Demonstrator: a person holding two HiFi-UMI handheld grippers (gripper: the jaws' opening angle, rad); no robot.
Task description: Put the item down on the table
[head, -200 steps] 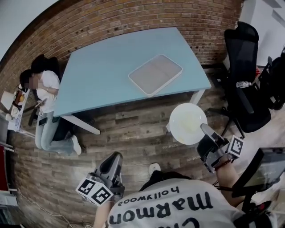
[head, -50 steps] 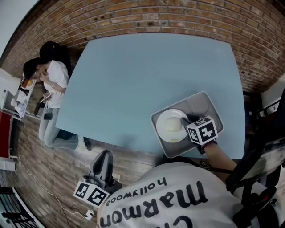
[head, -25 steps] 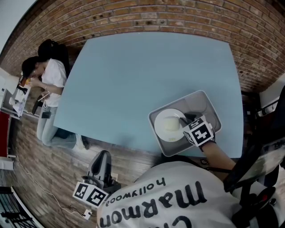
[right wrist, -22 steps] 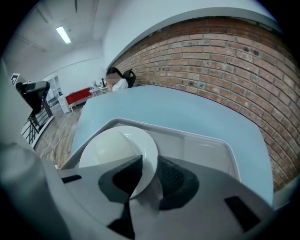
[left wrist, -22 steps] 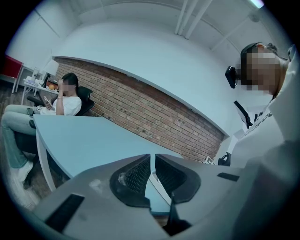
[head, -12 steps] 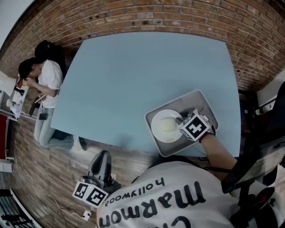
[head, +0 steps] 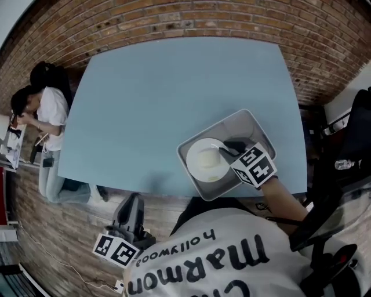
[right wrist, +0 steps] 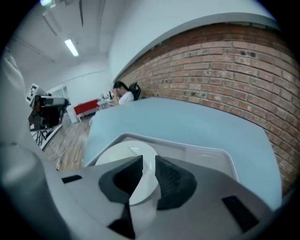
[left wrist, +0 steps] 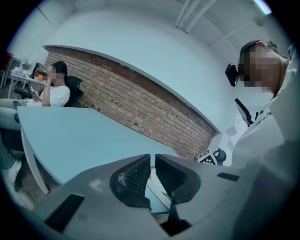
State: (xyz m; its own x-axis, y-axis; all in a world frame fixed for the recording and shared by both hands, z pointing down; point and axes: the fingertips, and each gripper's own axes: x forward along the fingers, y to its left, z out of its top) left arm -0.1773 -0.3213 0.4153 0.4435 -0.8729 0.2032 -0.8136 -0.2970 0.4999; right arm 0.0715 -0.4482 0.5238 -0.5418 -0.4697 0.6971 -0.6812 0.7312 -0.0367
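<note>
A white plate (head: 204, 162) lies in the grey tray (head: 243, 125) near the front right corner of the light blue table (head: 174, 87). My right gripper (head: 227, 149) reaches in from the right. Its jaws are closed on the plate's right rim. In the right gripper view the plate (right wrist: 124, 161) runs into the narrow gap of the right gripper (right wrist: 149, 174), with the tray (right wrist: 206, 152) beneath it. My left gripper (head: 133, 203) hangs below the table's front edge, over the floor. In its own view the left gripper (left wrist: 153, 171) is shut and holds nothing.
A seated person (head: 40, 110) is at the table's left end. A brick wall (head: 174, 17) runs behind the table. A black office chair (head: 353, 133) stands at the right. The floor (head: 69, 232) in front is wood planks.
Eight seconds ago the plate was carried over the floor; now it lies in the tray. In the last second the right gripper and plate barely moved. The left gripper has stayed put.
</note>
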